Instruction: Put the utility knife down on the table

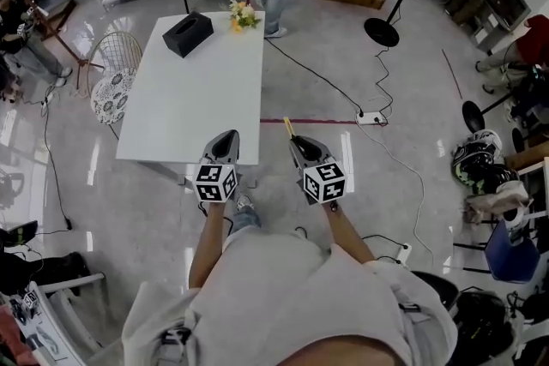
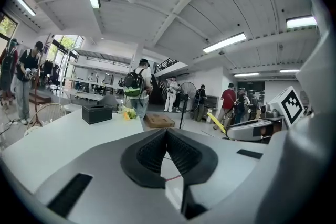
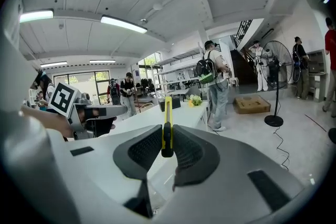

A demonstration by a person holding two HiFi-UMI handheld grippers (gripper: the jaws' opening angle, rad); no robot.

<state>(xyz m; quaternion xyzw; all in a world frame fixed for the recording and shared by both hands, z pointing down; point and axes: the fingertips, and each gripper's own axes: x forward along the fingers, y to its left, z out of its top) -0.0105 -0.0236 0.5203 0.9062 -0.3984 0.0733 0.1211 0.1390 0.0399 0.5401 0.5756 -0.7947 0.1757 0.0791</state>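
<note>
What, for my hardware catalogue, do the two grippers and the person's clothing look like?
Both the left gripper and right gripper have grey, tapering shells with black ribbed pads, each carrying a white cube bearing black square markers. The person wears a light short-sleeved shirt.

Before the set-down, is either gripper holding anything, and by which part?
The right gripper clamps the utility knife by its black end, the yellow body sticking out forward. The left gripper is shut and empty.
</note>
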